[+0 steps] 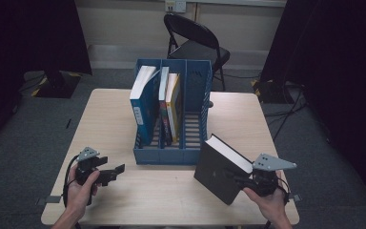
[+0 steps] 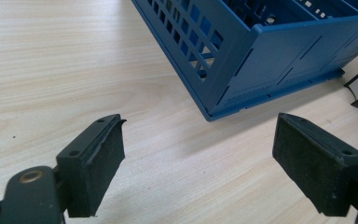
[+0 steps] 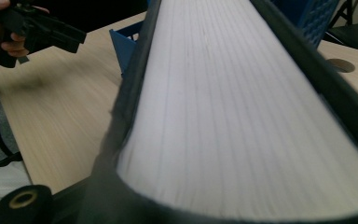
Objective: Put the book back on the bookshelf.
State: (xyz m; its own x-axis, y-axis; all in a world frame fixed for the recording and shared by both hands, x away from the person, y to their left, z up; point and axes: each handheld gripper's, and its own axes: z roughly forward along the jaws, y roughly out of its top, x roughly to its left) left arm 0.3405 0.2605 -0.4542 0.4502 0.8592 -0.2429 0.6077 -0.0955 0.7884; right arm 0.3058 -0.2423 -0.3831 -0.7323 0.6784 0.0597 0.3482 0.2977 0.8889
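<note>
We note the right tool (image 1: 242, 180) clamped on a thick black book (image 1: 218, 169), gripping it from the lower right side; its jaws close on the two covers with the page block between them. The book is held tilted, its white page edges (image 3: 233, 107) facing up and toward the right hand (image 1: 267, 202), one lower corner near or on the wooden surface (image 1: 171, 200); we cannot tell whether it touches. It sits just in front of the right end of a blue file rack (image 1: 172, 112), close to the rack's front wall but apart from it. The rack has three compartments: a blue-covered book (image 1: 142, 102) leans in the left one, two more books (image 1: 169, 105) stand in the middle one, one with a yellow cover, and the right compartment (image 1: 196, 109) holds nothing. The left tool (image 1: 115, 172) hovers low over the surface at the front left, well apart from the black book and near the rack's front left corner (image 2: 214, 114). Its jaws stand wide apart with only bare wood between the pads (image 2: 100, 175). The left hand (image 1: 82, 188) grips its body, a cable trailing down beside the wrist. Beyond the surface a black folding chair (image 1: 193, 40) stands on the grey floor.
</note>
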